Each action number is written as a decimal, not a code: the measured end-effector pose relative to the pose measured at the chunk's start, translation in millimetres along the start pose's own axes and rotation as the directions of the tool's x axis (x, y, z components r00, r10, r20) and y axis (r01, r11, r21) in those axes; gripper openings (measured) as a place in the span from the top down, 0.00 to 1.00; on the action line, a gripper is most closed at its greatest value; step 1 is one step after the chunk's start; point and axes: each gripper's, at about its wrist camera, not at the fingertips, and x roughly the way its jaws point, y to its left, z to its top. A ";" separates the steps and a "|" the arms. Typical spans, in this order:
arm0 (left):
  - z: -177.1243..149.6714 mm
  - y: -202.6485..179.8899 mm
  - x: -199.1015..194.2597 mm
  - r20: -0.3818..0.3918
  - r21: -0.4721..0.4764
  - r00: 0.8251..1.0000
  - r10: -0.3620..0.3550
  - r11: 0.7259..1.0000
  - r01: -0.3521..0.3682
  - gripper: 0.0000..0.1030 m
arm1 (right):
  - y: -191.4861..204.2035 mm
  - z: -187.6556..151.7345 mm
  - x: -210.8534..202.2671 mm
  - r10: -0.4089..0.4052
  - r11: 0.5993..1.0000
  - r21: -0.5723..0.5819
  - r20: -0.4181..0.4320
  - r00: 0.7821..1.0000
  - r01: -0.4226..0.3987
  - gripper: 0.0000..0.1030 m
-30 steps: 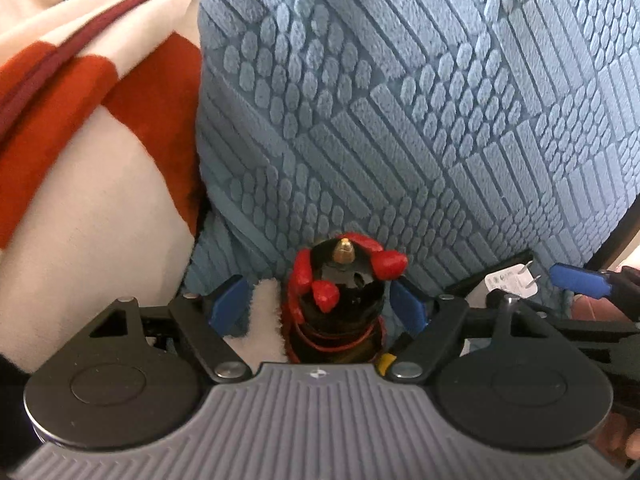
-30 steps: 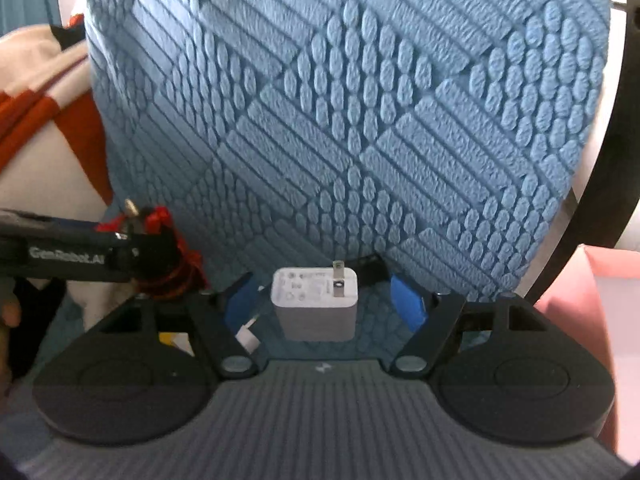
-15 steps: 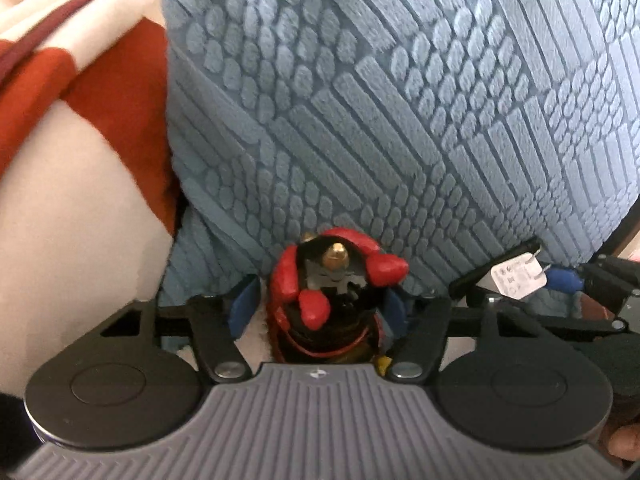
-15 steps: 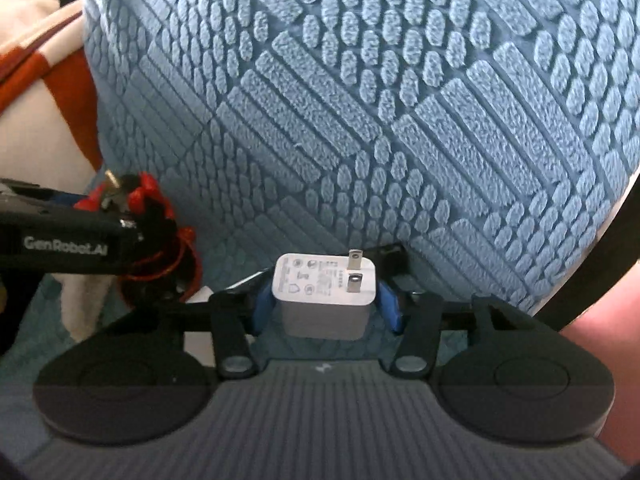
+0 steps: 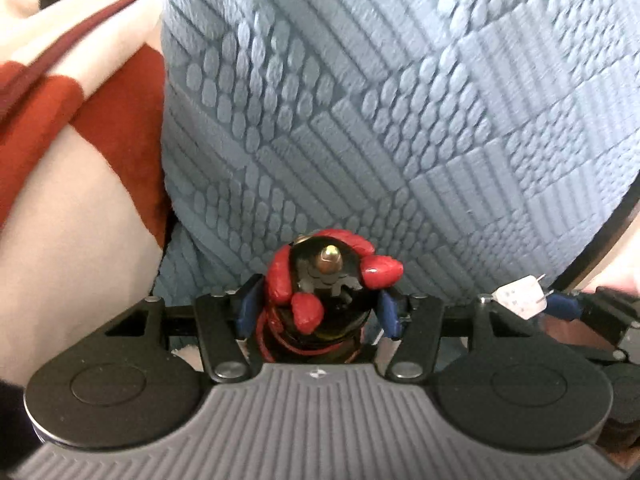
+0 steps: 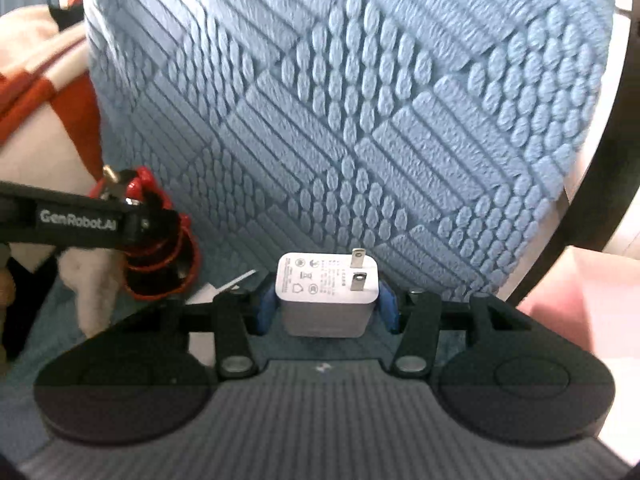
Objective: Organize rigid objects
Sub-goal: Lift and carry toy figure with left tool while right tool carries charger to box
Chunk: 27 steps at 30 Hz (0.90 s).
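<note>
A black toy with red lumps and a brass tip [image 5: 328, 280] sits between the blue pads of my left gripper [image 5: 318, 308], which is shut on it. My right gripper [image 6: 327, 306] is shut on a white plug adapter [image 6: 328, 280] whose two prongs point up and away. The two grippers are side by side: the adapter [image 5: 520, 300] shows at the right of the left wrist view. The toy [image 6: 160, 256] shows at the left of the right wrist view, held by the left gripper's black finger [image 6: 80, 220]. Both objects are close in front of a blue cushion.
A blue textured cushion [image 5: 360, 120] fills the space ahead in both views. A red and white blanket [image 5: 60, 160] lies to the left. A black curved frame [image 6: 592, 160] runs along the cushion's right side, with a pink surface [image 6: 580, 280] beyond it.
Both pairs of jaws have narrowed onto their objects, the left onto the toy, the right onto the adapter. The two grippers now stand closer together.
</note>
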 end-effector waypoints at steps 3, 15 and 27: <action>-2.4 -1.0 -14.8 0.007 -0.038 1.000 -0.024 0.999 0.025 0.38 | 0.6 -3.1 -16.3 0.007 1.000 0.013 0.009 1.000 -0.008 0.48; -38.5 0.7 -101.4 0.040 -0.095 0.991 -0.127 0.987 0.130 0.39 | 0.4 -20.3 -108.2 0.005 1.000 0.019 0.037 0.999 -0.006 0.48; -113.4 9.3 -137.2 0.018 -0.114 0.988 -0.155 0.981 0.156 0.39 | 17.6 -65.7 -167.8 -0.021 0.997 0.077 -0.013 1.000 0.022 0.48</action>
